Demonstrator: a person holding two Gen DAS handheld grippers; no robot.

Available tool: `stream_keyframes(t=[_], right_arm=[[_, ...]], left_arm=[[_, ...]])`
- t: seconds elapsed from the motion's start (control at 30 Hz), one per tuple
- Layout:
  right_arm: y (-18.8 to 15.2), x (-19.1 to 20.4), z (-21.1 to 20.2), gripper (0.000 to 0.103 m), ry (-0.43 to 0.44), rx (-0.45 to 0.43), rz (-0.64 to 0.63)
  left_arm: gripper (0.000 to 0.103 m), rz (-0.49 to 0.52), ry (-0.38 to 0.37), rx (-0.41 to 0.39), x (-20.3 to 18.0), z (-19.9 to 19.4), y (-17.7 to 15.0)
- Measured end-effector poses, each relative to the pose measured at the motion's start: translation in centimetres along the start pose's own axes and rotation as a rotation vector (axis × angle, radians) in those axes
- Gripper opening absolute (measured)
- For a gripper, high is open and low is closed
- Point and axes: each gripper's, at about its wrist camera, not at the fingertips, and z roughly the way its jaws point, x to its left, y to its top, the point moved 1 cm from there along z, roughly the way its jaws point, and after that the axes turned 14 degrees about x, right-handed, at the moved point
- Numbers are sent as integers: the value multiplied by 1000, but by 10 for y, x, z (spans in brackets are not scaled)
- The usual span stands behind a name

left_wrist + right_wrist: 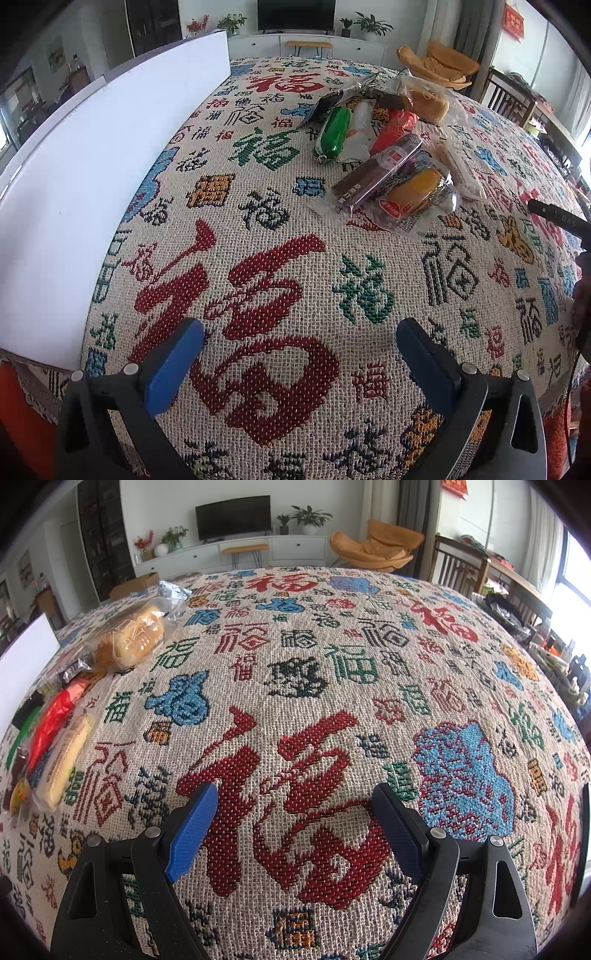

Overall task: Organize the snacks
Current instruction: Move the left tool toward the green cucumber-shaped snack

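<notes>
A heap of wrapped snacks lies on the patterned tablecloth (280, 236), ahead and to the right in the left wrist view: a green sausage (334, 133), a red pack (393, 129), a brown bar (376, 168), an orange cake in clear wrap (413, 192), a pale wafer stick (461, 170) and a bagged bun (430, 101). My left gripper (300, 334) is open above bare cloth, well short of the heap. My right gripper (295, 797) is open too, over the cloth. At its far left are the bagged bun (129, 638), the red pack (55, 716) and the wafer stick (64, 760).
A tall white box (92, 177) stands along the left side of the table. The other gripper's black body (557, 218) shows at the right edge of the left wrist view. Chairs (376, 550), a TV cabinet (236, 554) and a side table (517, 590) lie beyond the table.
</notes>
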Motion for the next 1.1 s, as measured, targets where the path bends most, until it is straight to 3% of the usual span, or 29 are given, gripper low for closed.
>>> stream_keyframes(t=[0.37, 0.6, 0.87, 1.1], right_arm=[[0, 0, 0, 88, 1, 0, 0], [0, 0, 0, 88, 2, -1, 0], [0, 0, 0, 88, 2, -1, -1], [0, 0, 0, 88, 3, -1, -1]], left_arm=[[103, -7, -57, -28, 3, -13, 1], [103, -26, -115, -44, 18, -28, 24], [103, 44, -134, -30, 17, -35, 86], [99, 64, -108, 7, 0, -1, 148]])
